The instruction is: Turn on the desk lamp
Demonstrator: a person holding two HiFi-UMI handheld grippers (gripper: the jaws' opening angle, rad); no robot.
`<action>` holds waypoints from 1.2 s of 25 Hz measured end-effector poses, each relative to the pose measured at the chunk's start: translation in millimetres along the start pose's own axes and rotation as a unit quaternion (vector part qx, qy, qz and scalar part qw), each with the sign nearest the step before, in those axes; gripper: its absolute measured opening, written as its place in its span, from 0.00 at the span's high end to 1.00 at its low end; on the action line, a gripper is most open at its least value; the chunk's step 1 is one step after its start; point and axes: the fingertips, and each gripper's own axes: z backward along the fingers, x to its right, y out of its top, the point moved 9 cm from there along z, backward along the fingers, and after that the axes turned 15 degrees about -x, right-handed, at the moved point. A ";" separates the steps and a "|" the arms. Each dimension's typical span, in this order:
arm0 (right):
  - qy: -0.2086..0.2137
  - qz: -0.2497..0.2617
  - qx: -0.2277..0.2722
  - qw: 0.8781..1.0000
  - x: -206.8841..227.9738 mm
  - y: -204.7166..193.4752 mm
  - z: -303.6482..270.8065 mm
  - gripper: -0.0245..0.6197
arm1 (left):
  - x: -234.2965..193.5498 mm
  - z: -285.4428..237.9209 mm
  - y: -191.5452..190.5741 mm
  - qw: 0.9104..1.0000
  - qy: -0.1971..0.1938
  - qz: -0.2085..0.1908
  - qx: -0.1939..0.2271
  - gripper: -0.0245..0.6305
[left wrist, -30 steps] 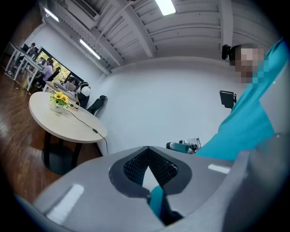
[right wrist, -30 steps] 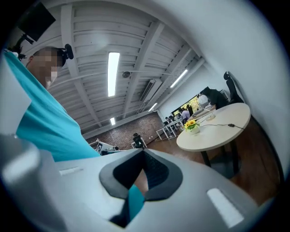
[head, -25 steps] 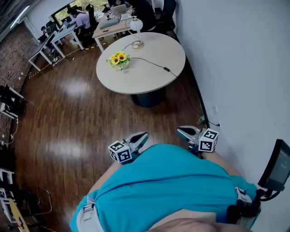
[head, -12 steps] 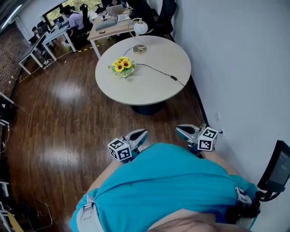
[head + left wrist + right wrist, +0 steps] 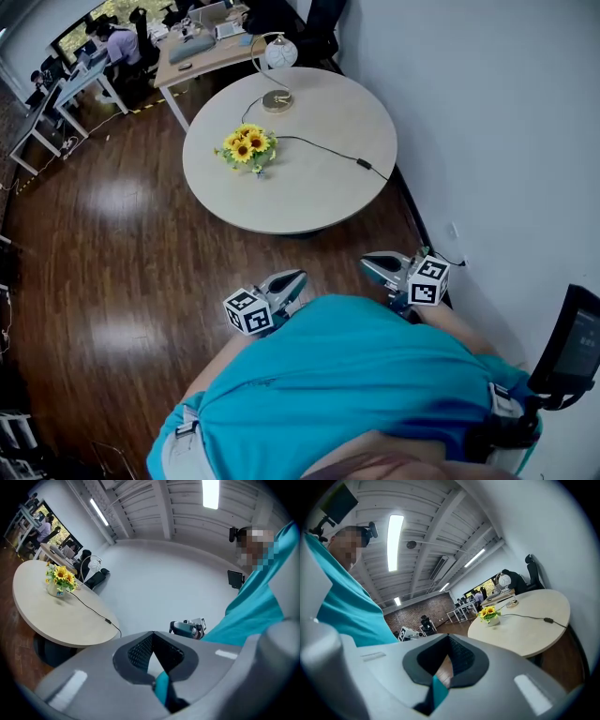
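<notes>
The desk lamp point(image 5: 278, 52) has a white globe shade and a round brass base point(image 5: 277, 101) and stands at the far edge of a round beige table point(image 5: 309, 197). Its black cord runs across the top to an inline switch point(image 5: 364, 164). In the right gripper view the lamp point(image 5: 504, 581) shows small and far off. Both grippers are held close to my teal shirt, well short of the table. My left gripper point(image 5: 284, 284) and right gripper point(image 5: 375, 267) are shut with nothing in them, and both point toward the table.
A pot of sunflowers point(image 5: 246, 145) stands on the table left of the cord. A white wall point(image 5: 487, 122) runs along the right. Dark wood floor point(image 5: 122, 262) lies between me and the table. Desks with seated people point(image 5: 120, 42) are beyond.
The table now sits lower and larger in the head view, so I have come closer to it. Both grippers stay shut against my shirt.
</notes>
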 end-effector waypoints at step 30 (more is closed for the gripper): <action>0.088 0.044 -0.041 0.994 259.2 97.4 -18.2 0.96 | -131.0 -121.7 97.0 0.990 0.118 0.031 0.065 0.93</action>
